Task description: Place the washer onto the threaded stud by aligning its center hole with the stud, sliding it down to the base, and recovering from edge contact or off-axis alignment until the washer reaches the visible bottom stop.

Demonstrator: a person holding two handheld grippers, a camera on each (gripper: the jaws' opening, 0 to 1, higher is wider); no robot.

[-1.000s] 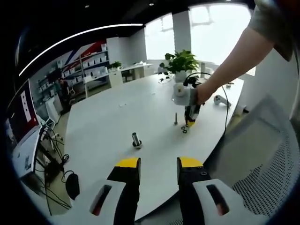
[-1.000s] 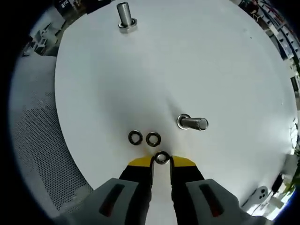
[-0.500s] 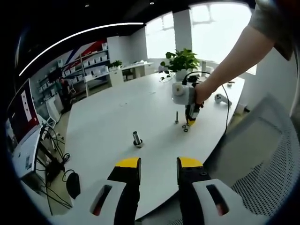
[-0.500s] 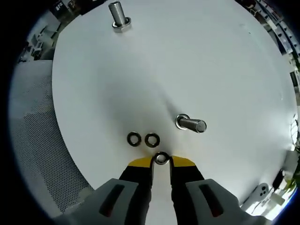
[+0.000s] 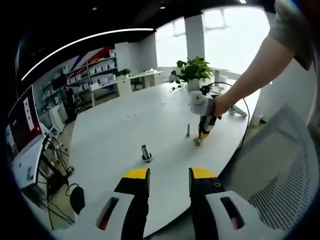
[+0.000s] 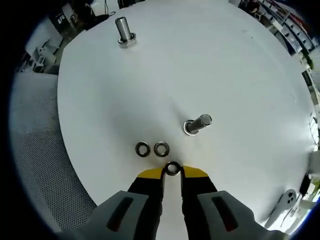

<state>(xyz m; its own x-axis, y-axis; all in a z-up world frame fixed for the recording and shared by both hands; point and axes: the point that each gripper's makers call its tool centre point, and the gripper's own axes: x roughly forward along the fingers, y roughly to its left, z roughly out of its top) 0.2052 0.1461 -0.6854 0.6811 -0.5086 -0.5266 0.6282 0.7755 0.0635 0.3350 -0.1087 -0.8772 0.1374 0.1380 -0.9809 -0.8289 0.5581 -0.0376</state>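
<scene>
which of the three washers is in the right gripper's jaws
The washer pinched at the right gripper tips, nearest the camera. The other two washers lie side by side on the white table, untouched.

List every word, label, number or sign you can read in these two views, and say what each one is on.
None can be read.
Red-and-white screen at the room's edge in the left gripper view: any text is too blurred.
Shelf boxes on the far wall: too small.
Washers, studs and table: no markings visible.

no text, label or number can be read anywhere; the red screen (image 5: pixel 22 122) at the edge is blurred.
</scene>
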